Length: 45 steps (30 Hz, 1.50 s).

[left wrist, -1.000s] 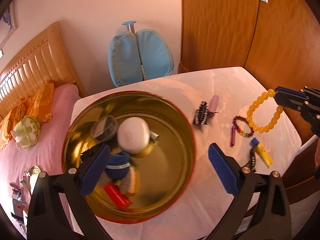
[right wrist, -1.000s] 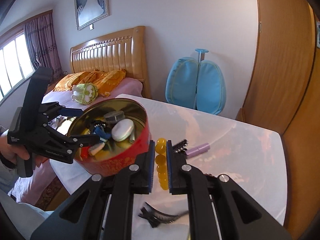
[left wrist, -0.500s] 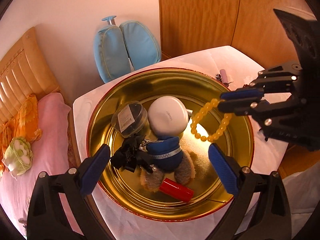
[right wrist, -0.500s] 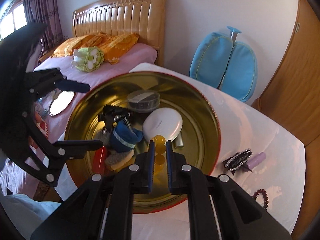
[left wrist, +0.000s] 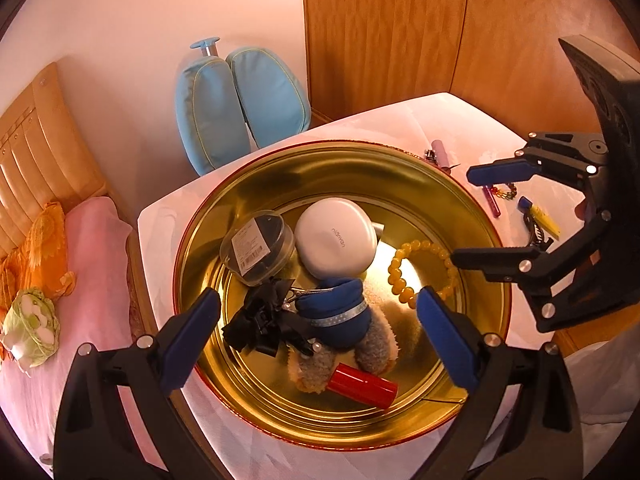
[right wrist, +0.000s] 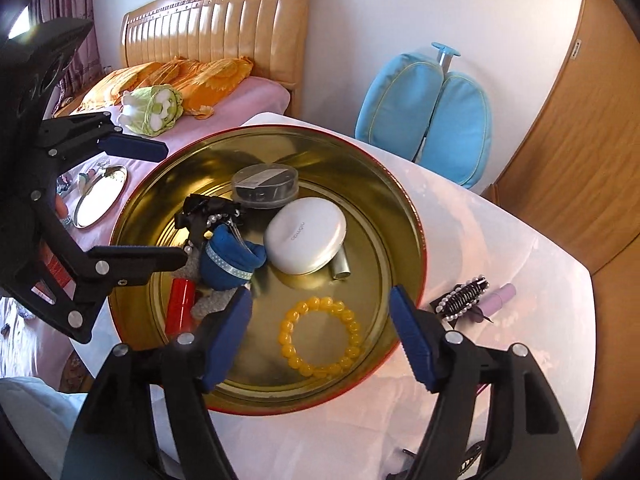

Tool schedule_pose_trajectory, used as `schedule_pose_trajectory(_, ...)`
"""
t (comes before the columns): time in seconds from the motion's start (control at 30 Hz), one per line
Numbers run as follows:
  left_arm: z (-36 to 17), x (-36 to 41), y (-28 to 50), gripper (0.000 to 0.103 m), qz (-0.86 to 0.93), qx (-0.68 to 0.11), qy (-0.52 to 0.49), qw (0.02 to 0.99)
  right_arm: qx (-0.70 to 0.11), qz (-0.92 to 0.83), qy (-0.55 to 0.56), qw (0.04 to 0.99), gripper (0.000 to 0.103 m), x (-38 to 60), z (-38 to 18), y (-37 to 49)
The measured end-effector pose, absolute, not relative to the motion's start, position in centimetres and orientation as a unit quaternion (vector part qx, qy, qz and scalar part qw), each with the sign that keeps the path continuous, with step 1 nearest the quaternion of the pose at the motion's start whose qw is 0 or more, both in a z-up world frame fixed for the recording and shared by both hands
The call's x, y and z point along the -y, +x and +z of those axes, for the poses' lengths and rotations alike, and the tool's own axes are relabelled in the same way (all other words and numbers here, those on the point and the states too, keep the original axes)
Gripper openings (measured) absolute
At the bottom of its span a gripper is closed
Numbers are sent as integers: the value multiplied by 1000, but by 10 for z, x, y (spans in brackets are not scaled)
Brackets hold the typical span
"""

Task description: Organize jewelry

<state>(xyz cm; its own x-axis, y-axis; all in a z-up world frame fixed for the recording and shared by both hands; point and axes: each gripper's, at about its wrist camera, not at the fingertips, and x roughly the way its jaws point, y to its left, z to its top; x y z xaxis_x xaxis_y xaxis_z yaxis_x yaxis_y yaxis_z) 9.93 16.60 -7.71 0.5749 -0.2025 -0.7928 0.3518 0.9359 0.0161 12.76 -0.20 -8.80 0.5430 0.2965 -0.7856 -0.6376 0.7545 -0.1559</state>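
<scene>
Jaws: right gripper (right wrist: 320,334) just opened, left gripper (left wrist: 318,338) spread | yellow bracelet (right wrist: 322,336) free on tin (right wrist: 404,216) floor

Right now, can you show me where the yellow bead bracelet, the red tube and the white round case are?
yellow bead bracelet (right wrist: 322,336): right wrist view, on its lower beads.
red tube (left wrist: 362,385): left wrist view, middle of its side.
white round case (right wrist: 305,239): right wrist view, centre of its lid.

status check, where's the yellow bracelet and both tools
Right tool just opened, empty. Left tool open, empty. Yellow bracelet lies on tin floor, released. Nothing blocking.
</scene>
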Motion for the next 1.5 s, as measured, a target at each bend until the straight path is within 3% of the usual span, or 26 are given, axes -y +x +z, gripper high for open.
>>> schedule_pose_trajectory(0.1, -73, -154, 98, 96, -166, -429, 91, 883, -387, 258, -206, 861, 89, 19, -85, 126)
schedule_pose_trajectory(0.2, -69, -137, 98, 96, -174, -424, 97, 883, -380, 241, -196, 871, 93, 39, -81, 122)
schedule_pose_trajectory(0.9, -55, 65, 99, 96, -176, -422, 29, 889, -355, 231, -139, 895, 95, 269, -75, 112)
schedule_pose_trajectory(1.17, -67, 87, 128, 95, -161, -448, 17, 879, -384, 237, -106, 886, 95, 304, -92, 132)
schedule_pose_trajectory(1.5, -109, 87, 227, 95, -139, -489, 45, 860, -431, 211, -95, 872, 96, 300, -119, 183)
